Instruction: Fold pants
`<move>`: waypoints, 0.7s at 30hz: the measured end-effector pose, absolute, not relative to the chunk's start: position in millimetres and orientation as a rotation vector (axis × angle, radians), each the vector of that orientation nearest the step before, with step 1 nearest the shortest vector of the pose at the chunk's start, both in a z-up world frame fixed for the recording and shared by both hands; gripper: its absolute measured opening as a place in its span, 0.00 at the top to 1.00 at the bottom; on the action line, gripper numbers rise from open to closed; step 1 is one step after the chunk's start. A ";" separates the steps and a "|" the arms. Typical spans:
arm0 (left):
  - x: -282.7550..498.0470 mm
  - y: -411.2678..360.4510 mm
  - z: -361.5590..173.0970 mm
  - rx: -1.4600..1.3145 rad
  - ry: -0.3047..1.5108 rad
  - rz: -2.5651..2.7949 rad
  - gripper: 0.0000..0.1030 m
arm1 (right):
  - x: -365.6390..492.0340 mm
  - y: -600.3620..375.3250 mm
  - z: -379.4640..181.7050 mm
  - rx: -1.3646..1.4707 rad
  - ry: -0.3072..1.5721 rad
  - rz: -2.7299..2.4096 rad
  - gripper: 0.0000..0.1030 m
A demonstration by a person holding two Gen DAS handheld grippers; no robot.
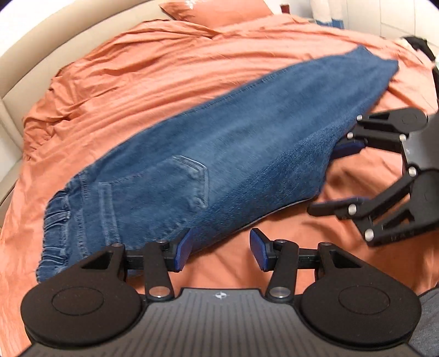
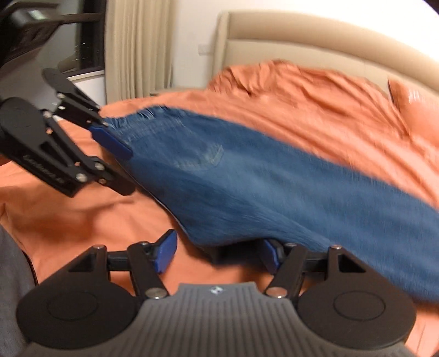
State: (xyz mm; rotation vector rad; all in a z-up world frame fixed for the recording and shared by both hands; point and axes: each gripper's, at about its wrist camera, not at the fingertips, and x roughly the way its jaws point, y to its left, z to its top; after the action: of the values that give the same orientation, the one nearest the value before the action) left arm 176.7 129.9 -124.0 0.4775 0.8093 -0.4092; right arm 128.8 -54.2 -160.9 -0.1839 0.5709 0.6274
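There is 1 pair of blue denim pants (image 1: 219, 153), with 1 back pocket (image 1: 189, 181) showing. It lies on 1 bed with 1 orange sheet (image 1: 142, 77) and 1 orange pillow (image 1: 216, 12). 2 grippers show: 1 left gripper (image 1: 222, 250) and 1 right gripper (image 2: 219, 252). 1 beige curtain (image 2: 137, 46) hangs behind.

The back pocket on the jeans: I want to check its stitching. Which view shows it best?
The left wrist view: the back pocket is near and fairly sharp on the jeans, seams readable. The right wrist view shows it smaller and motion-blurred.
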 end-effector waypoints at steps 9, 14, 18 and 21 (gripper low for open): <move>198.0 154.5 -119.5 0.382 0.784 -0.335 0.49 | 147.3 -31.9 -172.7 -0.263 0.636 0.605 0.89; 219.4 178.5 -114.3 0.259 0.797 -0.283 0.51 | 120.4 -41.4 -152.2 -0.305 0.598 0.611 0.98; 237.8 184.4 -124.1 0.258 0.840 -0.243 0.56 | 117.5 -41.9 -181.5 -0.306 0.708 0.605 0.98; 237.5 184.3 -124.5 0.267 0.845 -0.241 0.56 | 119.2 -50.0 -175.8 -0.252 0.742 0.606 1.00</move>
State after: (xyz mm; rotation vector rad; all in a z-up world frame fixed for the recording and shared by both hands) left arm 237.5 184.3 -124.5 0.2670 0.8448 -0.2405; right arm 119.2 -50.0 -175.8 -0.2516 0.7417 0.6061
